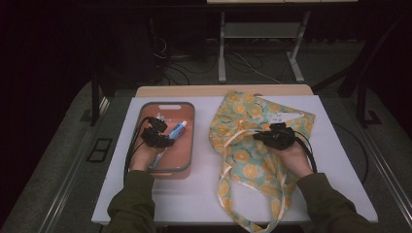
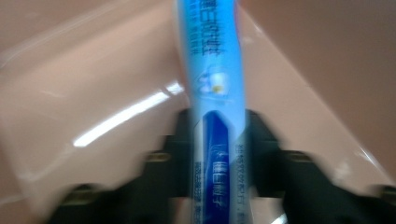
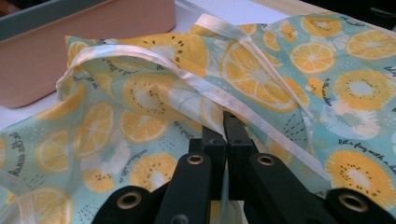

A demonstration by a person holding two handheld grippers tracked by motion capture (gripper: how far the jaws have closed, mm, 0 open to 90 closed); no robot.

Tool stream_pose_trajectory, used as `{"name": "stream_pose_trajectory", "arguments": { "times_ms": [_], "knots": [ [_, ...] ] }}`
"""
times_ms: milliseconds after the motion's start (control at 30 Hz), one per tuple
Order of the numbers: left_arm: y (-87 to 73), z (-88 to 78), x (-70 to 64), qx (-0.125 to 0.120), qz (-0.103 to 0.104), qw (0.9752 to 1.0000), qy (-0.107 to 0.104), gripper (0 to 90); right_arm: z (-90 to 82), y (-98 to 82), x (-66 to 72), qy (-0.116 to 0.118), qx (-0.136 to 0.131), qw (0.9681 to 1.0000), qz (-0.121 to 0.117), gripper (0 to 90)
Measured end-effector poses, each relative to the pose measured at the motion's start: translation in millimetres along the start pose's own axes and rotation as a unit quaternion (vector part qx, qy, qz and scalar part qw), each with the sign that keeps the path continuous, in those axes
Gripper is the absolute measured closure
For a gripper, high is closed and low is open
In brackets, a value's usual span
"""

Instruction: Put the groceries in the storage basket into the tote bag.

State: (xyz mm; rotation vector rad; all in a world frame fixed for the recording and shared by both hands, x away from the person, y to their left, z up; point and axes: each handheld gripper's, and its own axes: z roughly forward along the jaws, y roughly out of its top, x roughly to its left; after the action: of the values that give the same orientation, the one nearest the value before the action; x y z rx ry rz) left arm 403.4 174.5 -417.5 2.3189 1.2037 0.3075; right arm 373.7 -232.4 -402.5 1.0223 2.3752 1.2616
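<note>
At a white table, the left gripper [image 2: 217, 140] pinched a blue-and-white toothpaste tube [image 2: 215, 93] that lay, as far as the blurred view allowed, inside the salmon-pink plastic bin with the grey rim [image 1: 190, 127]. Beside the bin, the right gripper [image 3: 226, 122] was pressed together on the white-trimmed rim of a teal cloth tote bag printed with orange slices [image 3: 154, 88], holding its mouth up. The tube had yet to leave the bin; bagging it remained.
</note>
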Motion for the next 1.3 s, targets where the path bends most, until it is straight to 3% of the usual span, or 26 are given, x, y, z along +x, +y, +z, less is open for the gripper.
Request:
{"name": "stream_pose_trajectory", "arguments": {
  "times_ms": [133,233,467,700,867,1133,1300],
  "knots": [
    [2.1,-1.5,-2.5,0.005,0.005,0.9999,0.007,73.8,0.9,-0.3,-0.1,0.000,0.001,1.0000,-0.002,89.2],
    [2.9,-3.6,-0.2,0.005,-0.004,1.0000,0.006,74.2,1.4,0.0,0.6,0.002,0.000,1.0000,-0.003,89.2],
    [6.6,-16.6,4.6,-0.027,-0.024,0.9991,-0.021,74.4,0.2,0.2,-1.7,0.002,-0.002,1.0000,0.002,89.2],
    [14.9,-39.4,0.3,-0.055,-0.017,0.9978,-0.033,74.5,-0.3,0.6,-2.2,0.002,-0.005,1.0000,0.003,89.2],
    [20.3,-55.2,-9.7,-0.073,-0.020,0.9963,-0.042,74.6,-1.2,0.6,-3.1,0.001,-0.005,1.0000,0.004,89.2],
    [31.4,-77.5,-27.6,-0.089,0.007,0.9941,-0.061,74.8,-1.7,1.2,-3.0,0.000,-0.006,1.0000,0.003,89.2],
    [37.2,-86.8,-45.1,-0.102,0.024,0.9905,-0.089,74.8,-2.7,1.3,-4.5,0.001,-0.009,0.9999,0.006,89.2]
  ]
}}
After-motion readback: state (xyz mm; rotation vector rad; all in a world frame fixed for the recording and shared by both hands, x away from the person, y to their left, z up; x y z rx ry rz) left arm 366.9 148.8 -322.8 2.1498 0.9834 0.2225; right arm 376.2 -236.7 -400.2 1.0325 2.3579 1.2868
